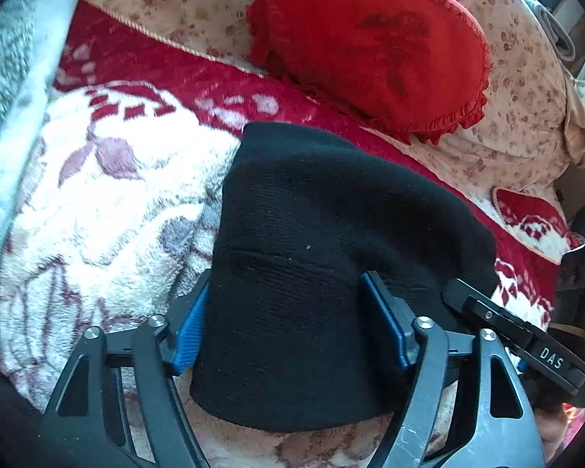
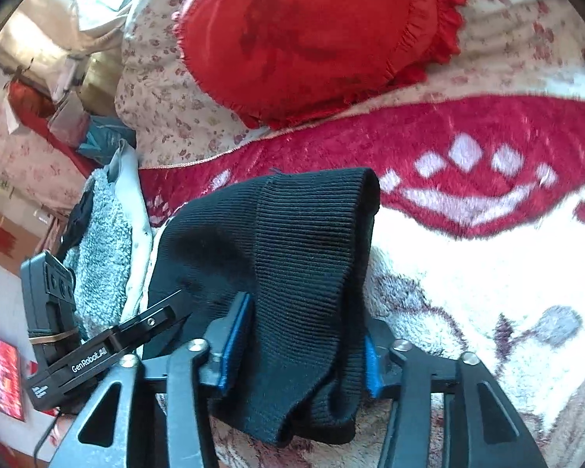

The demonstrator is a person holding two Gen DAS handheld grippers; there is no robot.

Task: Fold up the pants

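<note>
The black knit pants point(image 1: 312, 257) hang bunched over a red-and-white fleece blanket point(image 1: 109, 179). My left gripper point(image 1: 288, 323) has its blue pads on either side of a thick fold of the pants and is shut on it. My right gripper point(image 2: 300, 347) is shut on the ribbed cuff end of the pants point(image 2: 312, 249), which drapes over its fingers. The right gripper's finger point(image 1: 518, 335) shows at the lower right of the left wrist view, and the left gripper point(image 2: 109, 347) shows at the lower left of the right wrist view. The two grippers are close together.
A red heart-shaped ruffled pillow point(image 1: 374, 43) lies on a floral quilt point(image 1: 526, 89) behind the pants. A grey-white fluffy blanket point(image 1: 7, 58) is piled at the left. Room clutter point(image 2: 39, 89) lies beyond the bed's edge.
</note>
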